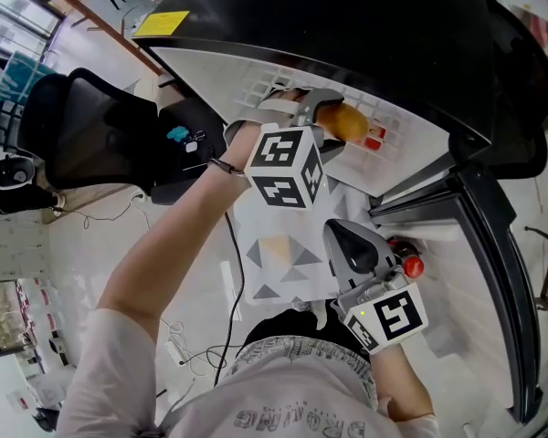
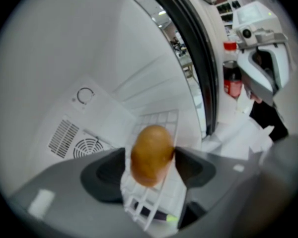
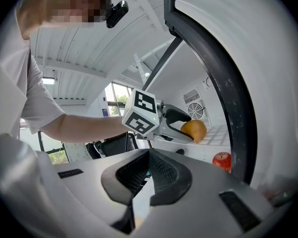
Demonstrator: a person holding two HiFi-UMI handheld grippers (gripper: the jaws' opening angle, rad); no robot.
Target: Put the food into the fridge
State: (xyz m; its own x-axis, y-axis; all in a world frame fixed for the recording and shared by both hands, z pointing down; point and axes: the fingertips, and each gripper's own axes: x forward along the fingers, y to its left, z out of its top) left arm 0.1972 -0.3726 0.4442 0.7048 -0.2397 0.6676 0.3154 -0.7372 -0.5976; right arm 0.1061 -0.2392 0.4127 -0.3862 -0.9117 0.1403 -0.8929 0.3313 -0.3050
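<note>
Left gripper [image 1: 336,124] spread around the round brown fruit [image 2: 151,155] at the fridge's white shelf [image 2: 162,120], right gripper [image 3: 149,157] pressed together, empty; fruit looks firm, smooth, roll-prone, best held across its middle

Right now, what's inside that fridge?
A brown-yellow fruit between the jaws of the left gripper, over a white wire shelf; a red apple nearby; a fan vent in the back wall. The dark frame and the gripper cover the rest.
</note>
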